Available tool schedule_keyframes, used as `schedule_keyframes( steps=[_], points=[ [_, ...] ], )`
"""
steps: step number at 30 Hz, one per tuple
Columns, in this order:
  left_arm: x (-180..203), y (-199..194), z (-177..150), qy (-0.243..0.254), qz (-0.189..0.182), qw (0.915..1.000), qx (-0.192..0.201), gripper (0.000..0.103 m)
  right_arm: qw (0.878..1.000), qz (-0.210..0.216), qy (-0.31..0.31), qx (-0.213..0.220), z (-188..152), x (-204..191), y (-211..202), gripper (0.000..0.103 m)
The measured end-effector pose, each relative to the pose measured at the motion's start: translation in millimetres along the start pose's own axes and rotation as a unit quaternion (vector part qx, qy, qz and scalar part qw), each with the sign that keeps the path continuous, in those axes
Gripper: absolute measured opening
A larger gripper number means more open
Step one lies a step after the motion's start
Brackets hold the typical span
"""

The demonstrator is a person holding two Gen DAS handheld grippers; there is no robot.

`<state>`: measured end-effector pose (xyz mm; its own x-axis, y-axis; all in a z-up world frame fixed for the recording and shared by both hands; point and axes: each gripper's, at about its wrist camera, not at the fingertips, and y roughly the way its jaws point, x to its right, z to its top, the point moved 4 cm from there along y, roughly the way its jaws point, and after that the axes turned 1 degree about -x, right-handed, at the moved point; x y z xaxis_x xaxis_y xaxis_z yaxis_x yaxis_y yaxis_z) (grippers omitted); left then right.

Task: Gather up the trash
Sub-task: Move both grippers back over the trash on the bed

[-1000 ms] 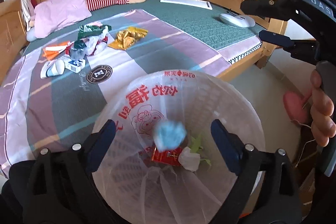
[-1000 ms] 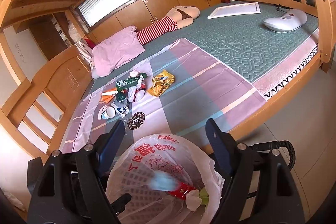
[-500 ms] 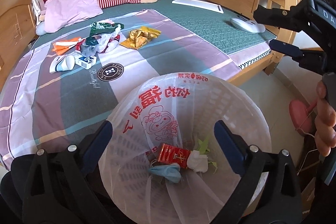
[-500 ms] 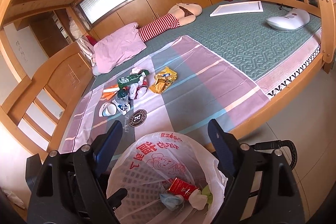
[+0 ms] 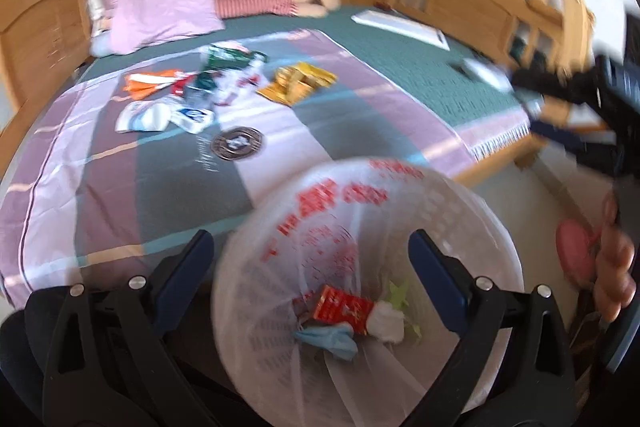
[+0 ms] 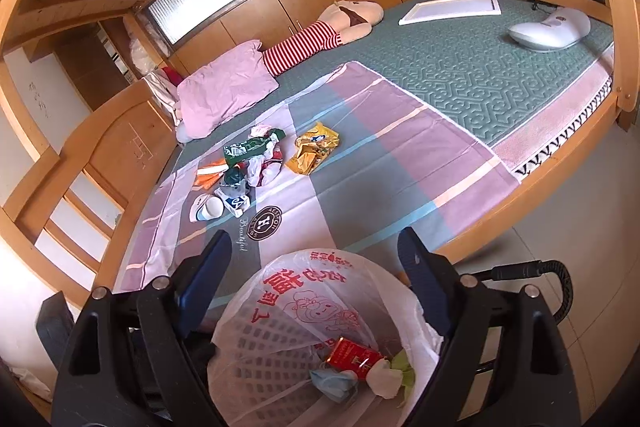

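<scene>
1. Trash remaining: a cluster of wrappers (image 6: 252, 167) lies on the pink-and-grey sheet (image 6: 400, 163) of the bed, well apart from the bin (image 6: 320, 339), with a yellow wrapper (image 6: 314, 151) just beside it. The lined bin stands on the floor against the bed's near edge and holds a red carton (image 6: 354, 361), a blue mask (image 6: 334, 385) and a white wad (image 6: 386, 379).
2. Handling, judged: foil and plastic film, very light, soft and crumpled, likely slippery. A pinch on a raised fold or bunched edge should hold; flat film on cloth may drag the sheet along. The small white-and-blue box (image 6: 236, 203) looks stiffer, so take it across its narrow sides.
3. Fingers: right gripper (image 6: 316, 263) is spread wide over the bin, its jaws having just been opening, nothing between them. Left gripper (image 5: 310, 259) is likewise spread and empty; that view is motion-blurred.
4. Writing: a round emblem (image 6: 264, 223) on the sheet bears an "H", with the script "Beautiful" beside it. Red characters on the bin liner and the box's print are not legible to me.
</scene>
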<state>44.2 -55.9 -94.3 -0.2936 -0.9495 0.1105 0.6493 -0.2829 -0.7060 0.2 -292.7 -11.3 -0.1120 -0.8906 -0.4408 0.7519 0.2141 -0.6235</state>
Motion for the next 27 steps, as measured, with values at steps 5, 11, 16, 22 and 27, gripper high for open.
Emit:
schedule_keyframes(
  steps=[5, 11, 16, 22, 27],
  points=[
    [-55, -10, 13, -0.092, -0.002, 0.9955, 0.024, 0.097, 1.0, -0.001, -0.006, -0.016, -8, -10, 15, 0.084],
    [-139, -24, 31, -0.158, 0.042, 0.9852, 0.052, 0.097, 0.998, -0.014, -0.032, -0.049, -15, -36, 42, 0.084],
    [-217, -25, 48, -0.201, 0.073, 0.9751, 0.059, 0.098, 0.995, -0.004, -0.065, -0.081, -14, -84, 80, 0.084],
    [-307, -1, 88, -0.202, 0.14, 0.9679, 0.055, 0.099, 0.988, 0.021, -0.086, -0.127, -13, -161, 160, 0.084],
    [-351, 33, 90, -0.166, 0.172, 0.9705, 0.03, 0.099, 0.982, 0.037, -0.114, -0.146, -8, -233, 250, 0.084]
  ],
)
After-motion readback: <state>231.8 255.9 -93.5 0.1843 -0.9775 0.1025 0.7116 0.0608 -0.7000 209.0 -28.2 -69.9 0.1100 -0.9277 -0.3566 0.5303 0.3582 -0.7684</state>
